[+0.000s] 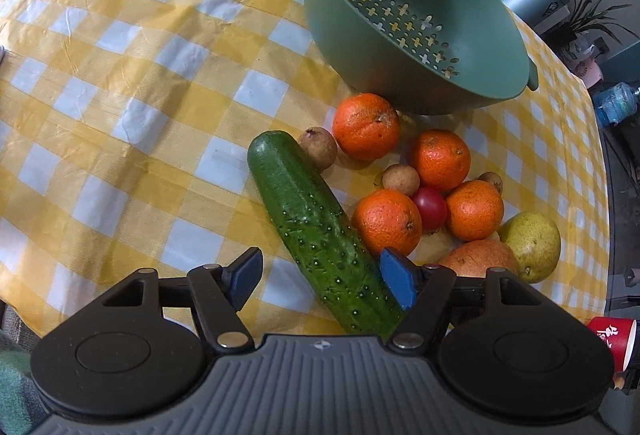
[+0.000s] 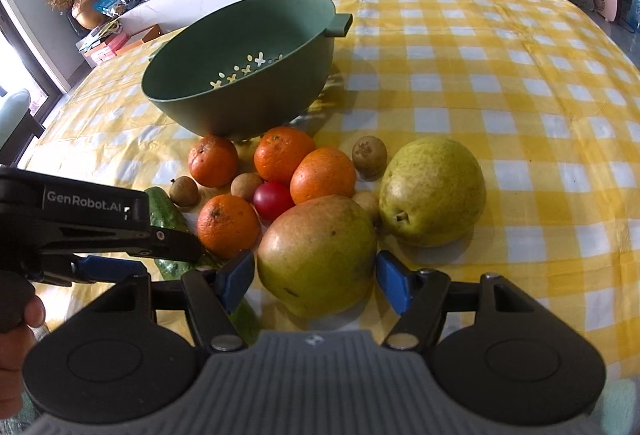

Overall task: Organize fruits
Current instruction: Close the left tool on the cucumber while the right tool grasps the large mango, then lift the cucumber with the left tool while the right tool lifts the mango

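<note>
Left gripper [image 1: 320, 277] arm reads "GenRobot.AI". Its jaws stand wide apart astride the near part of one cucumber [image 1: 320, 231]; whether the right pad touches the skin cannot be told. Right gripper [image 2: 314, 281] jaws are spread around one mango [image 2: 316, 255] without pressing it. Beyond, mid-table: four oranges [image 2: 228, 225], one red tomato [image 2: 273, 200], one pear [image 2: 432, 191], several small brown fruits. Farthest, one empty green colander [image 2: 240, 75].

On my right wrist view I read "GenRobot.AI" in pale letters on the black body of the left gripper [image 2: 120, 263]. The red cup [image 1: 612, 341] carries white characters I cannot read.
</note>
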Action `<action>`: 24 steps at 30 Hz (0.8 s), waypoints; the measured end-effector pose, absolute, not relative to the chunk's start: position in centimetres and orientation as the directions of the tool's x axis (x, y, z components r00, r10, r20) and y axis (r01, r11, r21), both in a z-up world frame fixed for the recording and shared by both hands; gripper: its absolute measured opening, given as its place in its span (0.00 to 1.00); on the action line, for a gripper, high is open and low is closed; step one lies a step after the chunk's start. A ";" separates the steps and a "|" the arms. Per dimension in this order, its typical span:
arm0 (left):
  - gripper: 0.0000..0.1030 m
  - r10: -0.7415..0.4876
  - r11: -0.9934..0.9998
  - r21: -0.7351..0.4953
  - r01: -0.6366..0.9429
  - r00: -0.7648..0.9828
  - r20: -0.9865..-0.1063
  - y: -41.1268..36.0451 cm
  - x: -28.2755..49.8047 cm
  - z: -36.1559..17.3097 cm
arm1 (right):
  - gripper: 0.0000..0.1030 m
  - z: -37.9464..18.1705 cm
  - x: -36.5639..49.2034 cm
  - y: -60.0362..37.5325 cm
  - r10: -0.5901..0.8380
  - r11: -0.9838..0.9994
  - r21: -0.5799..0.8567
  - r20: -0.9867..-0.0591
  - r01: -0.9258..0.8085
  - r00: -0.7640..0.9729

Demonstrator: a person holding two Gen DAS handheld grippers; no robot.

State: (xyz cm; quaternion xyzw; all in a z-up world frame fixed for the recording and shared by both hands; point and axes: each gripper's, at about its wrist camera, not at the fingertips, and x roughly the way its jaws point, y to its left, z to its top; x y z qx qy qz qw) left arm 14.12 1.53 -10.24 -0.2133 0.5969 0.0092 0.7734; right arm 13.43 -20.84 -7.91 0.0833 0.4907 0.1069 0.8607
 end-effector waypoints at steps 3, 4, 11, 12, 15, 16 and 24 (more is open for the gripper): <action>0.81 -0.260 0.902 -0.335 -0.271 0.279 -0.925 1.5 14.3 -10.6 | 0.63 -8.2 13.6 -20.7 0.274 0.961 0.257 -0.827 -0.103 0.491; 0.82 -0.262 0.902 -0.337 -0.270 0.278 -0.924 1.5 14.4 -10.7 | 0.63 -8.3 13.6 -20.6 0.274 0.961 0.256 -0.828 -0.105 0.490; 0.59 -0.301 0.893 -0.374 -0.251 0.287 -0.910 1.4 14.1 -10.7 | 0.63 -8.2 13.5 -20.3 0.267 0.964 0.237 -0.827 -0.124 0.495; 0.58 -0.303 0.893 -0.375 -0.250 0.283 -0.910 1.4 14.1 -10.7 | 0.62 -8.2 13.5 -20.3 0.266 0.964 0.234 -0.828 -0.127 0.494; 0.56 -0.304 0.897 -0.372 -0.238 0.279 -0.911 1.4 14.0 -10.6 | 0.62 -8.1 13.5 -20.3 0.265 0.964 0.234 -0.831 -0.125 0.489; 0.55 -0.304 0.899 -0.369 -0.236 0.271 -0.913 1.4 14.0 -10.5 | 0.62 -8.1 13.4 -20.3 0.265 0.964 0.234 -0.833 -0.124 0.486; 0.45 -0.237 0.953 -0.268 -0.140 0.204 -0.950 1.5 13.5 -9.1 | 0.62 -7.9 12.6 -20.3 0.254 0.967 0.210 -0.851 -0.145 0.460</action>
